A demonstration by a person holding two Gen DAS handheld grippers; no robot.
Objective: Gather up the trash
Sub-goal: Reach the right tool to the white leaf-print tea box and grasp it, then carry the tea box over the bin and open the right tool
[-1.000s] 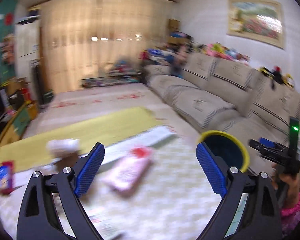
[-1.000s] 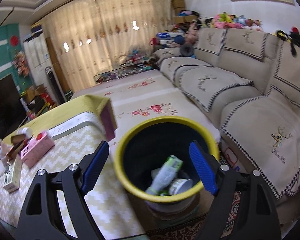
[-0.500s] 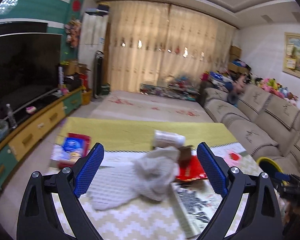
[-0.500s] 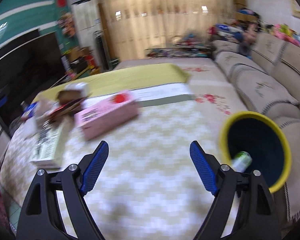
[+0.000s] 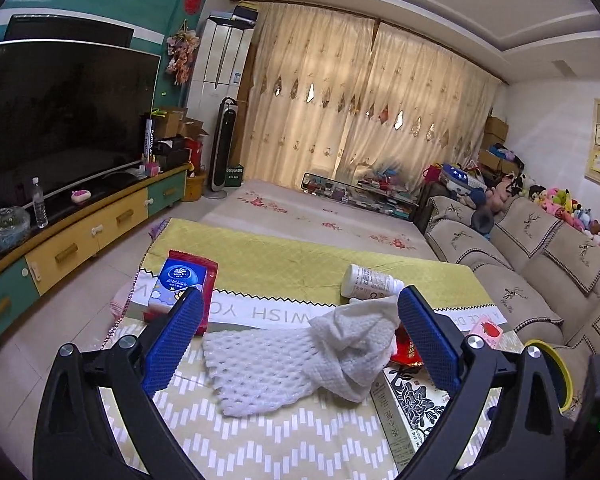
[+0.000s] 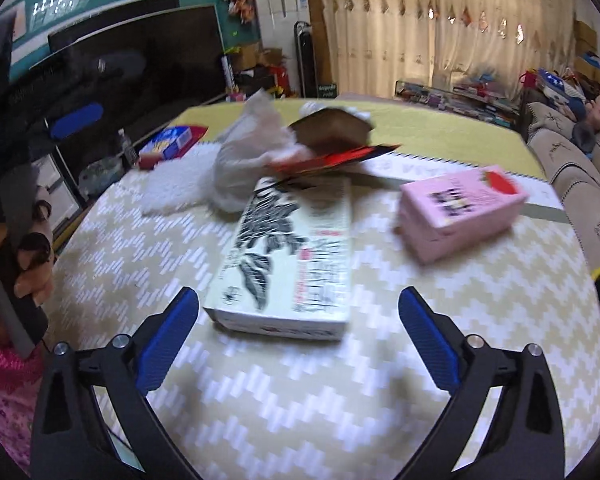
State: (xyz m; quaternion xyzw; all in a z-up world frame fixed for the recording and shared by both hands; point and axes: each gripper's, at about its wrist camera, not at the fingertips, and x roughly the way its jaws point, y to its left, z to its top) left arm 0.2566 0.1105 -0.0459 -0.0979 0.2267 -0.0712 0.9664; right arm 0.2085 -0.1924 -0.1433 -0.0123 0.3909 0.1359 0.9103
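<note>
Left gripper (image 5: 298,336): jaws spread wide, nothing between them; faces the foam net.
Right gripper (image 6: 298,340): jaws spread wide, holding nothing; faces the printed carton.
Foam net (image 5: 296,364): white mesh fruit sleeve, crumpled, lying on the surface (image 5: 300,440) directly ahead of the left gripper, framed by its two fingers; its bunched end touches the printed carton.
Long axis of foam net: roughly crosswise to the left gripper's fingers, flat end leftward, bunched end rightward.
Printed carton (image 6: 292,256): long white box with a black leaf pattern, just right of the foam net; long axis runs away from the right gripper.
Pink box (image 6: 460,210): right of the printed carton, apart from it.
White bottle (image 5: 370,282): on its side, just beyond the foam net.
Trash bin (image 5: 556,372): yellow rim, off the surface's right edge, well apart from the foam net.
Nearer hand: left, judged best placed for the foam net.
</note>
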